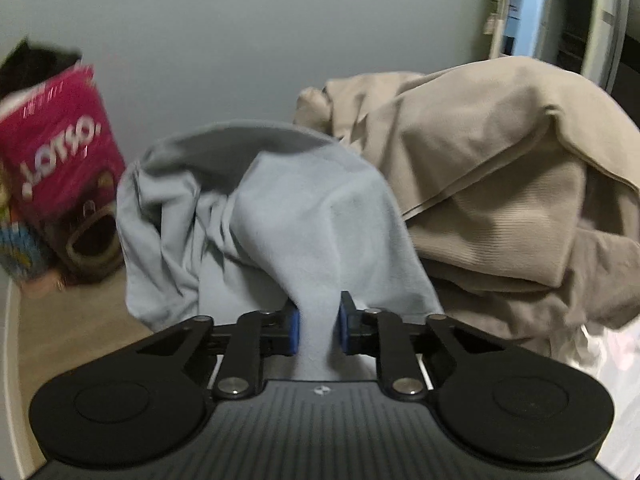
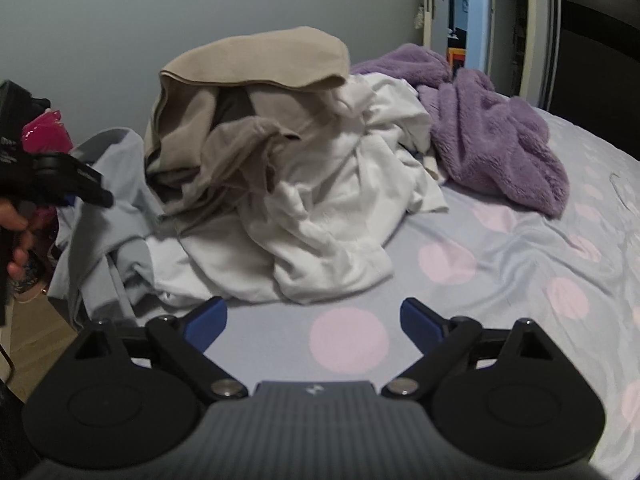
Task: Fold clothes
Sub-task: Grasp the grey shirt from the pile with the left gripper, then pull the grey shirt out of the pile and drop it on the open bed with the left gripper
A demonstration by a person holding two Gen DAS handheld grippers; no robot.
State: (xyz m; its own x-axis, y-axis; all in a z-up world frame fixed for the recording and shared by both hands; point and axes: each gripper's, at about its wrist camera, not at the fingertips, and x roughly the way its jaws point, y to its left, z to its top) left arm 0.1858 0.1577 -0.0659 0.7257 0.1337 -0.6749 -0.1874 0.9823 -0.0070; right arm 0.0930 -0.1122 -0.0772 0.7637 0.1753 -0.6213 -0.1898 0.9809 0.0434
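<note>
A: Where are we, then?

B: At the very start, I'd say, picking one piece out of the laundry heap. Nearest us, the left hand-held gripper [image 1: 318,328] has its blue pads [image 1: 293,330] pinched onto a fold of the pale blue garment [image 1: 312,216], which lies at the left foot of the heap, at the bed's edge.

A: And the other one?

B: The right hand-held gripper [image 2: 314,320] is spread wide with nothing between its pads, hovering over the spotted bedsheet [image 2: 500,264] just in front of the heap.

A: What's in that heap?

B: A beige garment [image 2: 248,76] on top, white clothes [image 2: 340,216] under it, and a purple fleece [image 2: 496,140] to the right, further back.

A: So what next?

B: My guess: draw the blue piece clear of the heap, then have the right one catch a second edge so it can be spread flat on the bare sheet. It's partly tucked beside the beige, so pull gently or the pile may drag along.
</note>
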